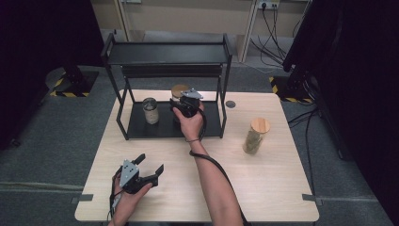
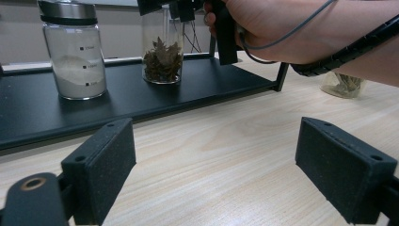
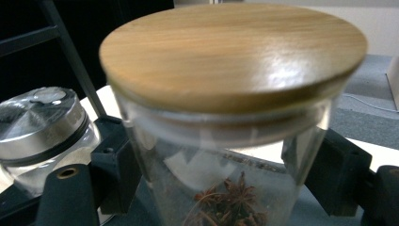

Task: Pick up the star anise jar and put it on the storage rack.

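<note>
A glass jar with a wooden lid (image 3: pixel 235 56) holds star anise and stands on the lower shelf of a black rack (image 1: pixel 141 128). My right gripper (image 1: pixel 184 96) reaches in over that shelf. Its jaws stand on either side of the jar (image 1: pixel 178 89), close to the glass, and I see no firm press. In the left gripper view the same jar (image 2: pixel 162 56) rests upright on the shelf (image 2: pixel 28 117) under the right hand. My left gripper (image 1: pixel 150 163) hovers low over the table's near left part, open, with nothing between its jaws (image 2: pixel 214 174).
A metal-lidded jar of white powder (image 1: pixel 150 110) (image 2: pixel 75 56) (image 3: pixel 42 117) stands on the same shelf, left of the held-in jar. Another wooden-lidded jar (image 1: pixel 255 136) (image 2: pixel 341 84) stands on the table (image 1: pixel 263 188) to the right of the rack. The rack's top shelf (image 1: pixel 164 54) overhangs.
</note>
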